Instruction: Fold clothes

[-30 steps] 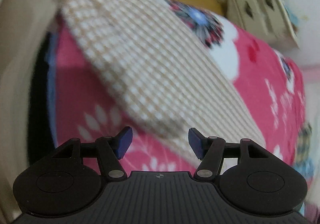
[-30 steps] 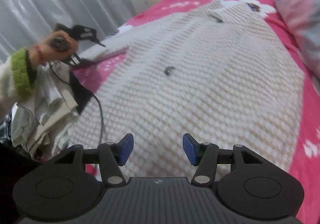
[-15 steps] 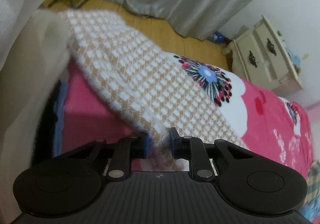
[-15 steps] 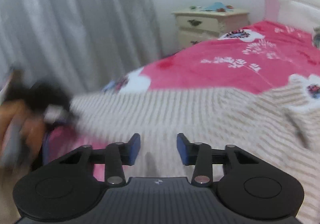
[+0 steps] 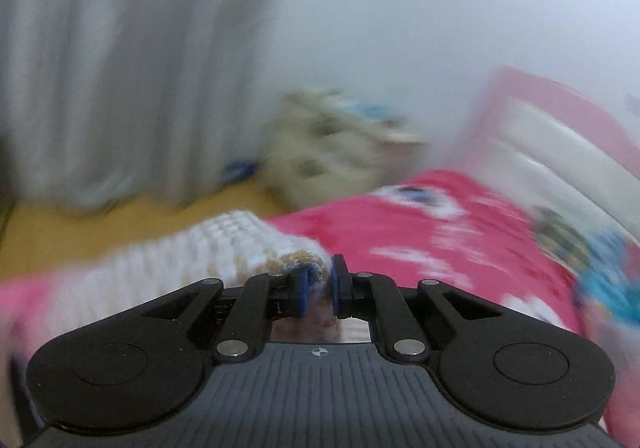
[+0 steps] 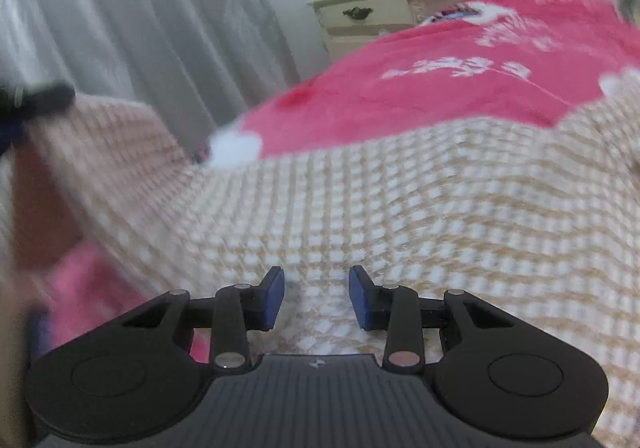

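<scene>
1. The left gripper (image 5: 318,290) is closing its jaws on a bunched edge of the knitted garment (image 5: 224,248), the beige-and-white fabric wedged tight between the blue pads (image 5: 301,290); it's got a firm pinch there.
2. The right gripper (image 6: 316,298) is hovering partly open just above the same garment (image 6: 400,207), jaws apart with only the knit surface showing in the gap below; nothing is pinched there as far as the right wrist view shows.
3. The garment is lying spread across the pink floral bed (image 6: 440,59), covering the near part and draping toward the bed's left edge, where the left gripper is holding up a flap in the right wrist view.
4. Beyond the bed, a cream nightstand (image 6: 380,15) is standing by the grey curtain (image 6: 140,27); the left wrist view is badly blurred, so details there are hard to read.
5. Progress call: this looks like the very start of a fold. One edge is gripped, but most of the garment is lying open and flat, so nearly all the folding seems left to do.
</scene>
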Available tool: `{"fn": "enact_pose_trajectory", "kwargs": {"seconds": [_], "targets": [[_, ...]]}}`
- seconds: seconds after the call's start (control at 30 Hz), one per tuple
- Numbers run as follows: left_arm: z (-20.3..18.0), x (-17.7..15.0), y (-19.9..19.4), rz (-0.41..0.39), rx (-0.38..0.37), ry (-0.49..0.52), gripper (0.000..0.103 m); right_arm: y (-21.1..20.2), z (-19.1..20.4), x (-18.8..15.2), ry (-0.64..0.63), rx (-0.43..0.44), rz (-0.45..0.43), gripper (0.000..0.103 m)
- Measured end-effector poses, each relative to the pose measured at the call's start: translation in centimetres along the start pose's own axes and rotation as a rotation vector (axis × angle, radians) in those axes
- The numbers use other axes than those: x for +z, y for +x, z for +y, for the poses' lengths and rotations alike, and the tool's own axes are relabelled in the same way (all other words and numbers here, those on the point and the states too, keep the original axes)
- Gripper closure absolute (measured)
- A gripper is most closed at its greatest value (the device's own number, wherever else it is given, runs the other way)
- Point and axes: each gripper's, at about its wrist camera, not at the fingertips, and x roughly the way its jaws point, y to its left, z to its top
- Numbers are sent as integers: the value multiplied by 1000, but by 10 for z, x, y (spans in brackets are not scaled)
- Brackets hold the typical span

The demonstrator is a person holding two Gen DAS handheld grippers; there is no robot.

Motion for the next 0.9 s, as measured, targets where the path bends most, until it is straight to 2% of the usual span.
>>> {"fn": "enact_pose_trajectory", "kwargs": {"seconds": [0.1, 0.17, 0.2, 0.23, 0.3, 0.33, 0.37, 0.47, 0.53, 0.57, 0.63, 0.7, 0.8, 0.9], "targets": [[-45, -14, -37, -24, -291, 291, 94, -65, -40, 16, 81, 46, -87, 63], [-73, -36, -65, 6, -497, 538, 94, -109, -68, 17, 117, 39, -111, 63], [-82, -50, -75, 50, -568, 648, 94, -131, -81, 16, 135, 30, -117, 61], [-91, -64, -85, 98, -638, 758, 88, -151, -94, 12, 155, 15, -118, 61], [-103, -97, -98, 246, -719, 955, 87, -184, -118, -4, 200, -31, -109, 60], [-105, -111, -104, 316, -749, 1034, 82, -198, -129, -13, 228, -47, -104, 58], [-106, -125, -110, 384, -779, 1113, 72, -209, -138, -23, 263, -53, -98, 57], [-103, -141, -126, 492, -843, 1237, 66, -231, -159, -53, 381, -29, -85, 54], [-100, -136, -133, 573, -895, 1226, 63, -240, -166, -66, 441, 7, -85, 52], [-99, -129, -132, 619, -920, 1178, 61, -240, -166, -67, 456, 29, -86, 51], [-97, -119, -129, 649, -901, 1070, 55, -238, -164, -66, 475, 67, -86, 47], [-98, -111, -116, 650, -812, 946, 53, -224, -156, -52, 450, 86, -85, 43], [-99, -98, -86, 638, -628, 741, 52, -188, -137, -27, 393, 143, -52, 23], [-96, -84, -51, 568, -448, 567, 48, -157, -112, -6, 266, 115, -32, 16]]}}
